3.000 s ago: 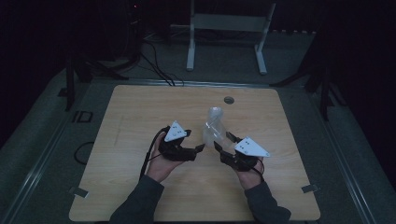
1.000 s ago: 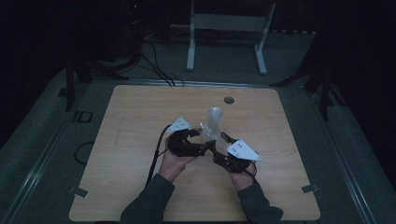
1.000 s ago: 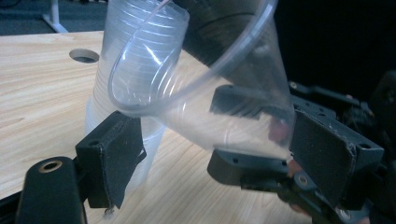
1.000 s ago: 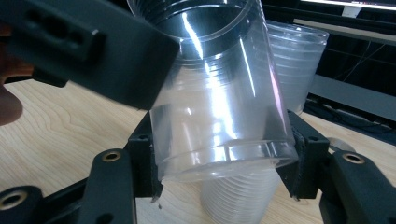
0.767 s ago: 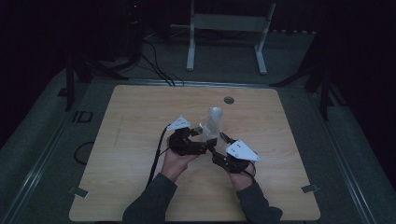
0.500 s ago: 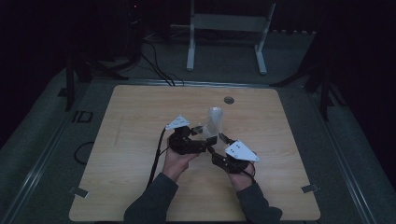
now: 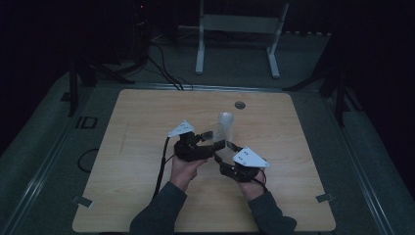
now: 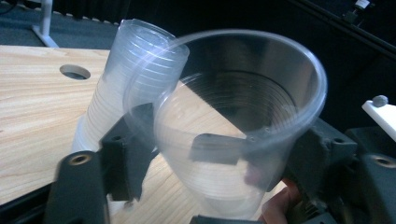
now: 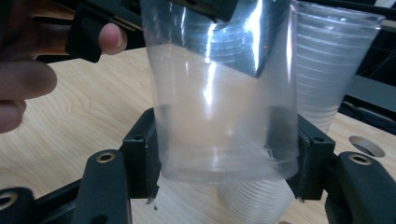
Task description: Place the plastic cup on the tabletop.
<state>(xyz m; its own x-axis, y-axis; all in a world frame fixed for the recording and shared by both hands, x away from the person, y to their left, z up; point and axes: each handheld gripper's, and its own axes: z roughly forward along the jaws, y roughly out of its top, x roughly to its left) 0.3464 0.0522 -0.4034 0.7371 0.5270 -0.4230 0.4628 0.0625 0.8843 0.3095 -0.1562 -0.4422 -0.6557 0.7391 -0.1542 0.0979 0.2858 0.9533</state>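
Right gripper view, right gripper [image 9: 224,154] fingers clamping clear cup [image 9: 224,93], left gripper [image 8: 210,154] fingers gripping its rim, cup stack [image 8: 126,84] behind

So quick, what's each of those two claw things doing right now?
Left gripper: jaws closed on the rim of the single clear cup.
Right gripper: jaws closed on the same cup's base.

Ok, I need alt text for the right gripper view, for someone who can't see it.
A clear plastic cup sits gripped between the right gripper's two black jaws, above a wooden table. Behind it stands a stack of clear cups, with a round hole in the tabletop at right and fingers at left.
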